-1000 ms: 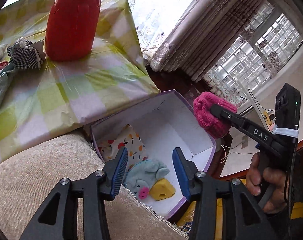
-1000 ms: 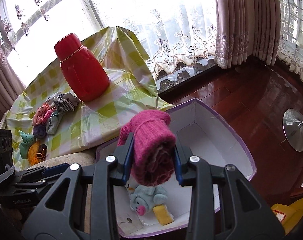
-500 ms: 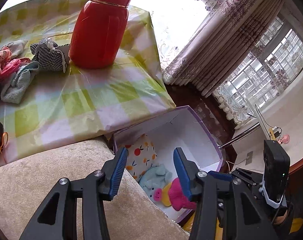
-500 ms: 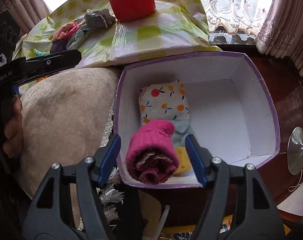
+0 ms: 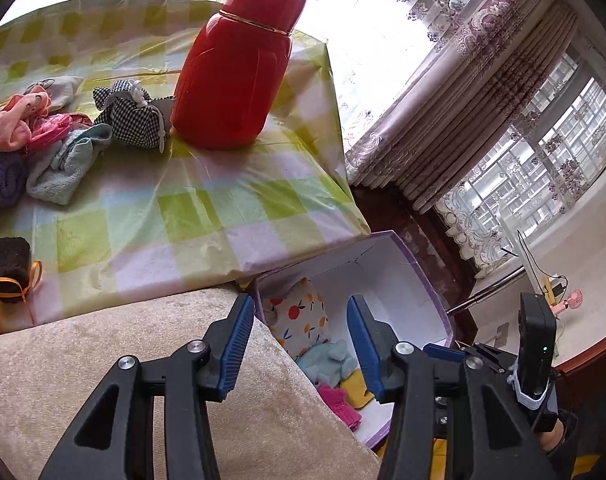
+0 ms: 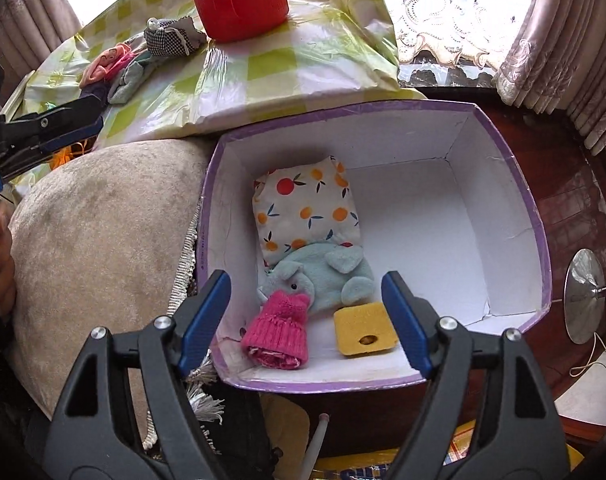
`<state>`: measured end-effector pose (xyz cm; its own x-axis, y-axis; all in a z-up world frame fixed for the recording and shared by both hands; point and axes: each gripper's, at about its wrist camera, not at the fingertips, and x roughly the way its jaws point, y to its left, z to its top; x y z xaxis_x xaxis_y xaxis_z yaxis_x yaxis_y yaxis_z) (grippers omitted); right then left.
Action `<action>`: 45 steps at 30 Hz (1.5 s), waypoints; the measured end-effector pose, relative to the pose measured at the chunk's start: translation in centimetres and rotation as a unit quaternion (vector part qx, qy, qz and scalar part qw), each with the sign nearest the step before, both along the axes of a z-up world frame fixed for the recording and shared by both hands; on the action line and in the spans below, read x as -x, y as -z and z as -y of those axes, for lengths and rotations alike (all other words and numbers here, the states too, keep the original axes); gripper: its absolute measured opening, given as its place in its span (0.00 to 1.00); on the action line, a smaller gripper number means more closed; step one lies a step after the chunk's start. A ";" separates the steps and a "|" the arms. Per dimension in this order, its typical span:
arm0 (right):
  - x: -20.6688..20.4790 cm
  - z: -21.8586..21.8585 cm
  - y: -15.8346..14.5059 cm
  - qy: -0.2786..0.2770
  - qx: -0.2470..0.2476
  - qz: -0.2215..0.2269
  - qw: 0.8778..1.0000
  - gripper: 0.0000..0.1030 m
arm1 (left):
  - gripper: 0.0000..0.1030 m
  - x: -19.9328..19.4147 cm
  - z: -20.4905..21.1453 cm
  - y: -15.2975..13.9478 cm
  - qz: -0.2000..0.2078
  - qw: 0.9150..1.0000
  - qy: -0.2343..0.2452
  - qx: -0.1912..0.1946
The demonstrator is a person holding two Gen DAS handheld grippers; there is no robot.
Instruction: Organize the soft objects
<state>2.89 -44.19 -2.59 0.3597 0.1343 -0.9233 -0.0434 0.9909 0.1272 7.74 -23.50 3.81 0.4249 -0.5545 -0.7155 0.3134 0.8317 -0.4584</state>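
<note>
Fingers of the right gripper point(image 6: 306, 316) stand spread and empty above the box point(image 6: 539, 216); lower centre, the pink knit roll point(image 6: 278, 332) lies inside; the left gripper point(image 5: 299, 344) gapes empty too.

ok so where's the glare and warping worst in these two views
Left wrist view: the window behind the red flask is blown out white, the curtains bow with the fisheye, and dark vignette fills the corners. Right wrist view: the tablecloth shines with glare, the box walls bulge outward, and its contents stay sharp.
</note>
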 end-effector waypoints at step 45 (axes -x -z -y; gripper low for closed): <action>-13.9 -15.2 -4.6 -0.085 -0.039 0.108 0.990 0.87 | 0.49 -1.7 -26.9 0.9 0.040 0.939 -0.340 -0.036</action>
<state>16.80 -28.95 2.00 0.5142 0.2774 -0.8115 -0.2424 0.9547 0.1728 9.39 3.38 2.96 0.7167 -0.0867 -0.6919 -0.2706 0.8799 -0.3906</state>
